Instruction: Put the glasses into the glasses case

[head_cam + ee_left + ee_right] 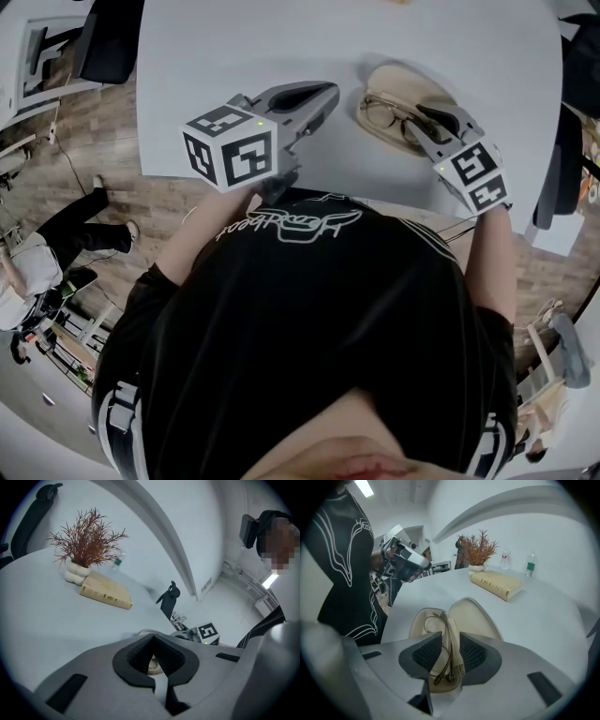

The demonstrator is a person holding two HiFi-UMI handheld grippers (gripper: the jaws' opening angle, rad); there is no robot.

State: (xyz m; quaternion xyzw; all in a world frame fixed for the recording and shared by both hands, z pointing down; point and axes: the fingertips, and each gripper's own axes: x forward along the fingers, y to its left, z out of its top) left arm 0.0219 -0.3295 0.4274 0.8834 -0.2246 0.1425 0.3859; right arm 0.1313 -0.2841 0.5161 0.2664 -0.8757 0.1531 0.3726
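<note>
Head view: camera sits above the person, aimed steeply down over the torso (309,309) onto the near edge of the table (234,56). It sees the left gripper (326,94) at frame left and the right gripper (424,117) at frame right, both at mid distance.

Left gripper view: camera sits low behind its own jaws, aimed almost level across the tabletop at the far plant (86,543) and book (105,592). The right gripper peeks in just beyond the jaws.

Right gripper view: camera tilts down more and sits very close over the case (473,616). Same plant and book behind, left gripper at upper left.

Shared: the case shows in the head and right gripper views, the plant and book in both gripper views.
</note>
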